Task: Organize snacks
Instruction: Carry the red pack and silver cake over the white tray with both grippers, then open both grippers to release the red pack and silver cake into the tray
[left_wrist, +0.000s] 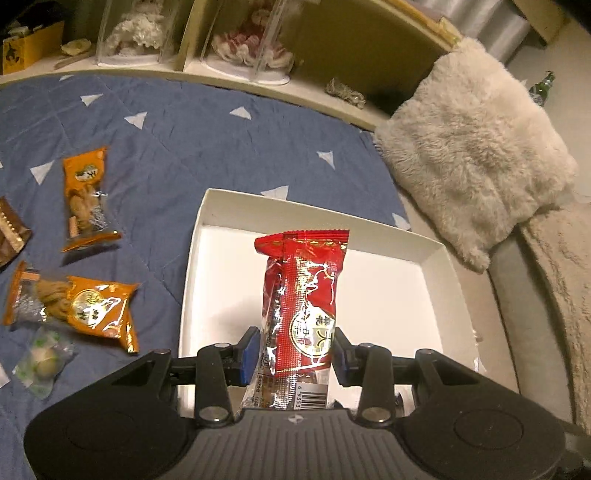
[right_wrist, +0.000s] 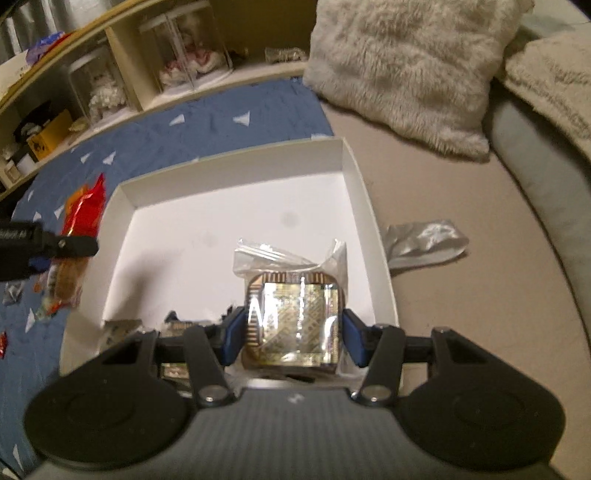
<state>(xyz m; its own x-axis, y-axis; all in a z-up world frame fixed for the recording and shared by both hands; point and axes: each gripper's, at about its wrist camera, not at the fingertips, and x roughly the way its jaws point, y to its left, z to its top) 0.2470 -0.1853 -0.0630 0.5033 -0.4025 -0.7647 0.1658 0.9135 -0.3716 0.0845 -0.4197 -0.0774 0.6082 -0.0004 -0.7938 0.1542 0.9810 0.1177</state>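
My left gripper (left_wrist: 295, 350) is shut on a red snack packet (left_wrist: 301, 291) and holds it upright over the near edge of a white open box (left_wrist: 439, 258). My right gripper (right_wrist: 291, 336) is shut on a square gold-patterned snack in clear wrap (right_wrist: 293, 325), held over the near right part of the same box (right_wrist: 354, 177). In the right wrist view the left gripper (right_wrist: 55, 245) shows at the box's left rim with the red packet (right_wrist: 83, 210). Two small wrapped snacks (right_wrist: 122, 330) lie at the box's near left corner.
Two orange snack packets (left_wrist: 86, 197) (left_wrist: 79, 302), a brown packet (left_wrist: 9, 232) and a green-white wrapped sweet (left_wrist: 42, 363) lie on the blue quilt (left_wrist: 207, 147) left of the box. A silver pouch (right_wrist: 424, 243) lies right of it. Furry cushions (left_wrist: 476, 155) and a shelf (left_wrist: 236, 74) stand behind.
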